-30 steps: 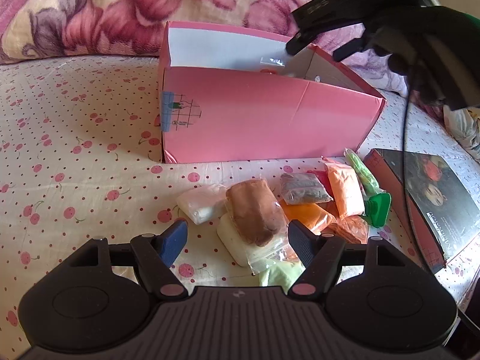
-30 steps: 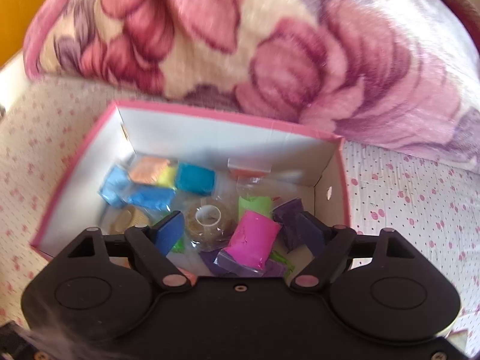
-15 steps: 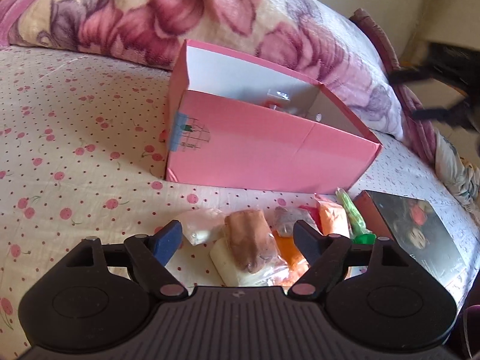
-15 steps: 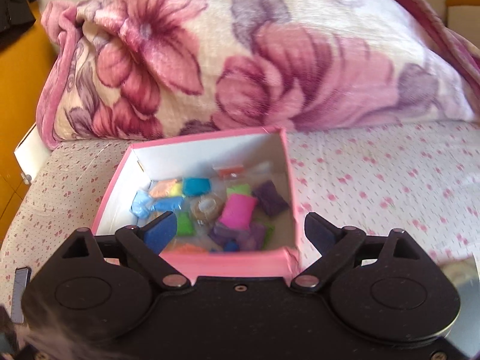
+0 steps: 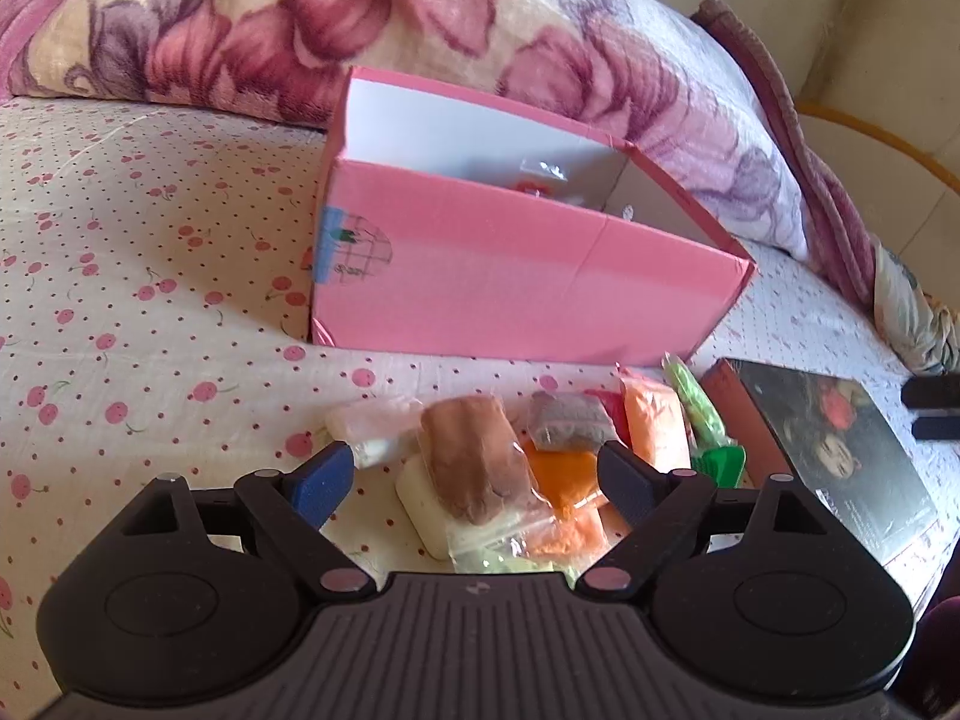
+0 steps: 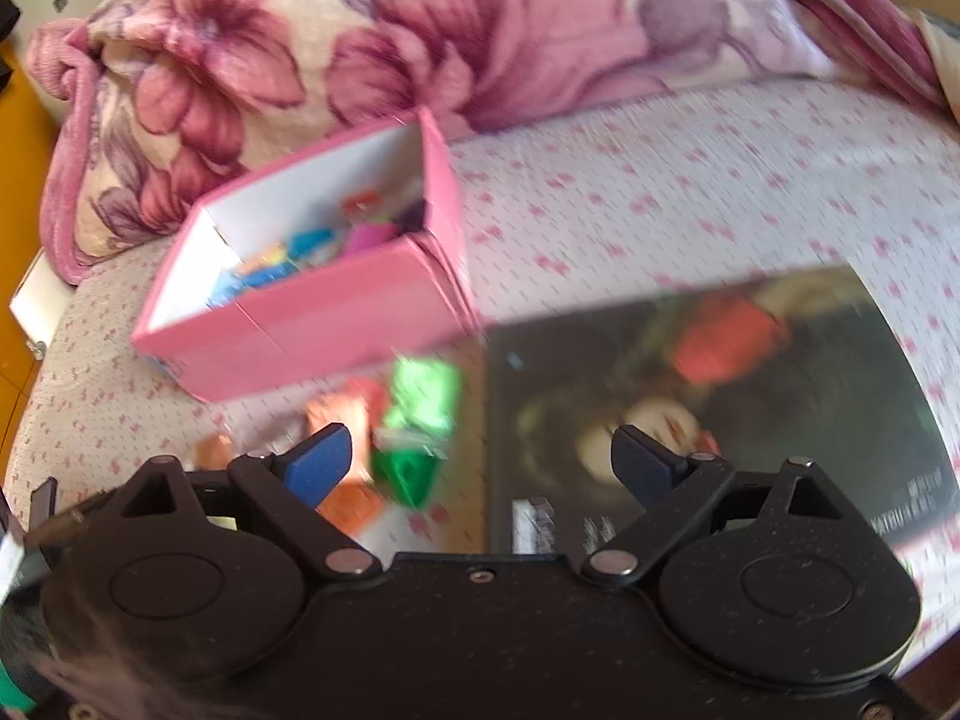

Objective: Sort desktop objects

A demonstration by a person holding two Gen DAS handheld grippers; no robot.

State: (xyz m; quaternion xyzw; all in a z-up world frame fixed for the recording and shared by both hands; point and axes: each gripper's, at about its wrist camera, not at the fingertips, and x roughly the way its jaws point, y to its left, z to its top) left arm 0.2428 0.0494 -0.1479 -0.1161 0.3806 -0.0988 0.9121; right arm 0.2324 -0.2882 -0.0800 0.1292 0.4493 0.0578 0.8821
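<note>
A pink box [image 5: 528,276] stands on the cherry-print sheet; it also shows in the right wrist view [image 6: 336,312], holding several coloured clay bags. In front of it lies a pile of bagged clay: a brown bag [image 5: 474,456], white [image 5: 366,426], grey [image 5: 570,426], orange [image 5: 654,426] and green [image 5: 696,402]. My left gripper [image 5: 474,480] is open and empty, its fingers either side of the brown bag, just above the pile. My right gripper [image 6: 480,462] is open and empty, above the green bag [image 6: 420,402] and the book's left edge. Its tips show at the left wrist view's right edge [image 5: 933,408].
A dark-covered book [image 5: 834,438] lies right of the pile, and fills the right wrist view's right half [image 6: 720,396]. A floral blanket [image 5: 420,30] is bunched behind the box. A wall and furniture edge stand at the far right.
My right gripper has pulled back from above the box and dropped toward the book and green bag. My left gripper has lifted its view slightly; the pile has not moved.
</note>
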